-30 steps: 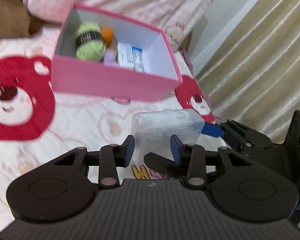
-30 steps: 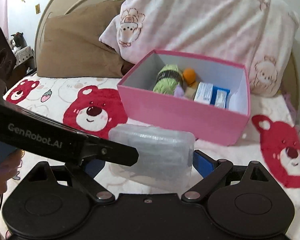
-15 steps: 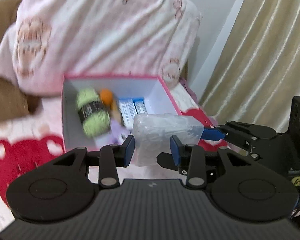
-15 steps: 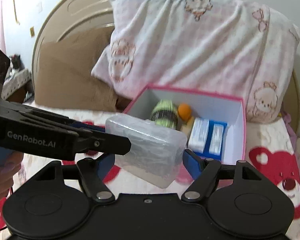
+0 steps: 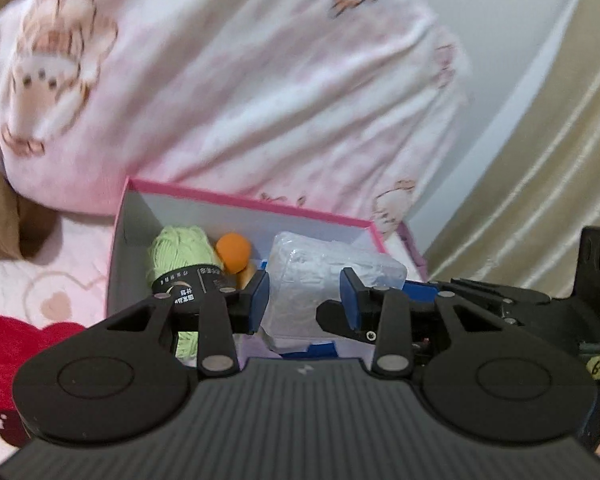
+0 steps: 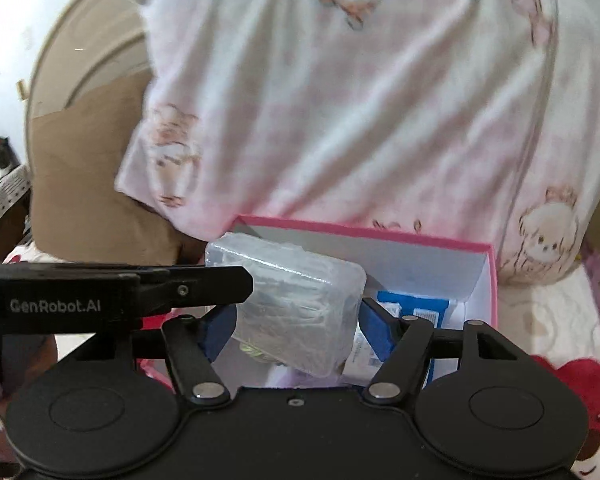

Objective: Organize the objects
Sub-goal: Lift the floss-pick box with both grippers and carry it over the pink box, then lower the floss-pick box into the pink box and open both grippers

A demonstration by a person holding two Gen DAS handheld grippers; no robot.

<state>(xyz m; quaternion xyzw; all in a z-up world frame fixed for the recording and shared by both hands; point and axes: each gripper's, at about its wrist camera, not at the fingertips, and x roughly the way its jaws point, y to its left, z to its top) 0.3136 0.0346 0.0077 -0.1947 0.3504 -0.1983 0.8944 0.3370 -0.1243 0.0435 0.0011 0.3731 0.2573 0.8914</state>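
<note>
I have the clear plastic case [image 5: 332, 276] above the open pink box [image 5: 236, 200] on the bed — my left gripper [image 5: 304, 300] clamps one end, narrow. My right gripper [image 6: 296, 324] straddles it, jaws closing, pads just beside its sides. Green yarn [image 5: 180, 252] lies inside.

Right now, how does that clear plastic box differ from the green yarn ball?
The clear plastic box is see-through and flat-sided; the green yarn ball is opaque, rounded, with a black label band. The plastic box is held up between tongs; the yarn lies in the pink box. Both are over or in that pink box.
</note>
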